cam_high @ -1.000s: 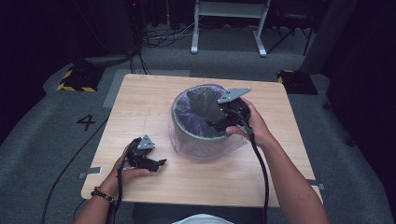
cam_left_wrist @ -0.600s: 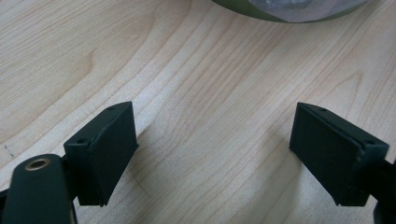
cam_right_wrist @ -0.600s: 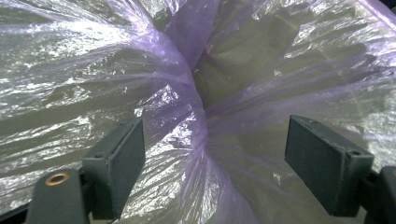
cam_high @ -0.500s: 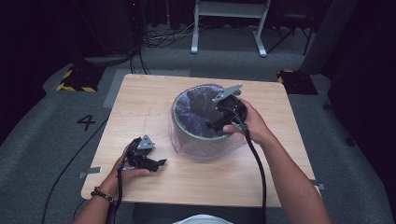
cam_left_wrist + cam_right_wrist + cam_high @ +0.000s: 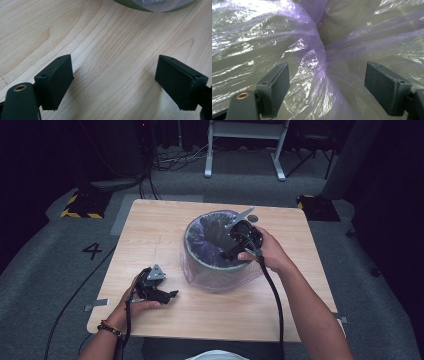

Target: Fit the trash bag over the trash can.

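Purple translucent plastic bag liner (image 5: 215, 275), that's the thing in hand, draped inside and over the rim of a round grey-green bin (image 5: 200, 257) standing at the middle of the pale wooden bench (image 5: 160, 235). Its loose skirt spills down the outside of the bin onto the wood on the near side.

Right tongs (image 5: 227, 252) are over the bin's right rim, tips pointing down into the mouth, the person's right hand (image 5: 267, 252) gripping the body just outside the rim. In the right gripper view the right tongs (image 5: 325, 87) stand wide open, both black jaws well apart, and between them runs a gathered ridge of the purple liner (image 5: 317, 65), crinkled and shiny. The ridge sits in the gap; I cannot tell if either jaw touches it, and nothing is pinched.

Left tongs (image 5: 167, 295) lie low at the near left of the bench, well apart from the bin, cradled by the left hand (image 5: 137, 302) with a beaded bracelet at the wrist. From the left gripper view the left tongs (image 5: 113, 85) gape wide too, holding nothing, bare wood grain between the jaws, and the bin's base (image 5: 132, 6) with a bit of liner peeks in at the far edge.
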The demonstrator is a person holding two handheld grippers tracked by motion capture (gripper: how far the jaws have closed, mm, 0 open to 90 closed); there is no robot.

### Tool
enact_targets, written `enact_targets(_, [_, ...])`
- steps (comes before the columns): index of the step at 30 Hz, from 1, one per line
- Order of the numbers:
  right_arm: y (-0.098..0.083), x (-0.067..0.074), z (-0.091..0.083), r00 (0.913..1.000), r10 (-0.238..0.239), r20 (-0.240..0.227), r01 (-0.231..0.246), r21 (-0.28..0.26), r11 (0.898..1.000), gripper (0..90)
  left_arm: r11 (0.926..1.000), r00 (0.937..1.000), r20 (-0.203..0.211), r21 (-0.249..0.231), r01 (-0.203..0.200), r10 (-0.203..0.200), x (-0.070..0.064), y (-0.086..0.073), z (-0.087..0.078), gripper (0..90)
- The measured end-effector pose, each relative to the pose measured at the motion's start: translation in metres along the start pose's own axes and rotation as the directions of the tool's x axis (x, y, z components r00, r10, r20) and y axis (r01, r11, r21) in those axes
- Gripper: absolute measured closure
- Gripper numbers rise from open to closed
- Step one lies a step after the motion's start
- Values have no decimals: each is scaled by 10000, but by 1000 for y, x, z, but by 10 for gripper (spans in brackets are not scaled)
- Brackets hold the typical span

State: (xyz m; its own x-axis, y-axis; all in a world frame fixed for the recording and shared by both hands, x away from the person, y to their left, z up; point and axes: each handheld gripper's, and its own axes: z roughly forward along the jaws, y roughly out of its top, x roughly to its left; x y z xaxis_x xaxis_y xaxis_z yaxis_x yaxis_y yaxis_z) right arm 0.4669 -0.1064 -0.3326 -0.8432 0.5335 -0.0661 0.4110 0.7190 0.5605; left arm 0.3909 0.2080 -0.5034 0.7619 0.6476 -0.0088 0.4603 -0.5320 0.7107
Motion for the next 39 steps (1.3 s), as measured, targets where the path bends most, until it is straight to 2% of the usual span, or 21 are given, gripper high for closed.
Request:
enact_targets(4, [2,1,1,9998,-189,-45,191,351,9992,240,10000,10000,-1,-1,1,-1,0,0,0,146])
enact_targets(7, [2,1,1,9998,-200,-67,202,365,9991,240,10000,10000,1,-2,3,-3,0,0,0,146])
enact_targets(15, [3,1,0,9999,-134,60,133,181,9997,227,10000,10000,0,-3,4,-4,0,0,0,146])
enact_targets(34, [1,3,-7,10000,2,17,-2,-94,10000,215,10000,10000,1,-2,3,-3,0,0,0,146])
enact_targets(39, [0,2,-10,9998,29,199,-27,-108,9999,216,10000,10000,1,-2,2,-2,0,0,0,146])
